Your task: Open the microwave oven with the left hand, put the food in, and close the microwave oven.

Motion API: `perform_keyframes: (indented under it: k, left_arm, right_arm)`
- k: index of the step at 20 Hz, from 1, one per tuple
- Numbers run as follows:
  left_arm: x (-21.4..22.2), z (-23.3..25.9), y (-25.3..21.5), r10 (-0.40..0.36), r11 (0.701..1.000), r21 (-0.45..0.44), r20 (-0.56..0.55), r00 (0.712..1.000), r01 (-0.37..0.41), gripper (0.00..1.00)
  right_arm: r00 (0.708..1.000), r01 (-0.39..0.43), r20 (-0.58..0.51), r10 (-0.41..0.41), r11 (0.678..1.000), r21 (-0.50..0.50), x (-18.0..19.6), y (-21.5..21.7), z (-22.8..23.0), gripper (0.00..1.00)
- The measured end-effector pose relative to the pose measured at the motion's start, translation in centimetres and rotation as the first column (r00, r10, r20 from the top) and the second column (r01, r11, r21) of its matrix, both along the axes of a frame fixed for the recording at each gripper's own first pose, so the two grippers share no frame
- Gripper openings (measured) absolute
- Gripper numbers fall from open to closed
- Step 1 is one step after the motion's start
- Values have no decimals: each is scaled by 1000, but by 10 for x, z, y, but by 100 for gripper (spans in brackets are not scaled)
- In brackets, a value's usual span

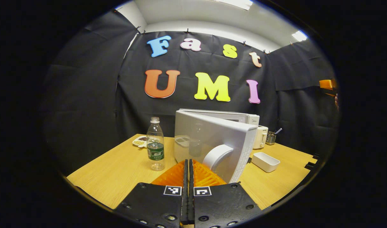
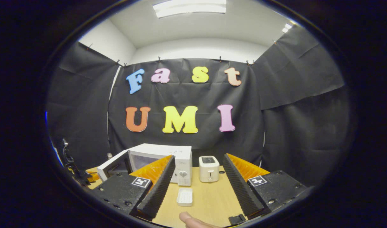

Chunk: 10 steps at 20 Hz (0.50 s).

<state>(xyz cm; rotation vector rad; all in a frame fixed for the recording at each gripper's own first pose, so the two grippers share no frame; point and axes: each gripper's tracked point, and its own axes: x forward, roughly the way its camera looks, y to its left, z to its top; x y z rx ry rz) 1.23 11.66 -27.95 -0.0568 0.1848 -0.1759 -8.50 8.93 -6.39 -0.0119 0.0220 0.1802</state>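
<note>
Looks like a staged recording booth, not a real kitchen: black cloth point(image 2: 295, 104) is clipped up as walls, with white office ceiling and panel lights point(image 2: 189, 7) showing along the top. Kitchen props sit on a wooden bench point(image 1: 117, 171) at the bottom: a microwave point(image 2: 168, 161), toaster point(image 2: 208, 168) and water bottle point(image 1: 155, 144).

Water bottle point(image 1: 155, 144), toaster point(image 2: 208, 168) and utensil holder point(image 1: 270, 138) on the table point(image 1: 117, 171).
</note>
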Motion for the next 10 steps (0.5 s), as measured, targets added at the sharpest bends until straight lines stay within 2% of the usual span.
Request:
perform_keyframes:
  k: [4,5,6,7,9,10]
  left_arm:
    - [19,-5,-40,-54,998,-22,-7,999,54,0]
    - [25,-7,-50,-69,997,-31,-10,998,68,13]
    - [32,-10,-58,-78,996,-34,-13,997,78,14]
    - [39,-11,-67,-88,995,-38,-16,996,88,0]
    - [52,-11,-81,-101,993,-55,-13,995,100,0]
    - [58,-11,-87,-104,992,-69,-10,994,104,14]
  right_arm:
    - [1000,4,14,-4,1000,-13,-4,-4,3,96]
    - [1000,6,16,-6,1000,-19,-4,-6,4,96]
    - [1000,5,25,-4,1000,-28,-4,-8,6,97]
    - [999,4,36,-3,999,-36,-5,-8,10,97]
    - [999,19,50,-17,999,-41,-6,-14,14,97]
    - [998,17,54,-15,999,-37,-7,-14,16,97]
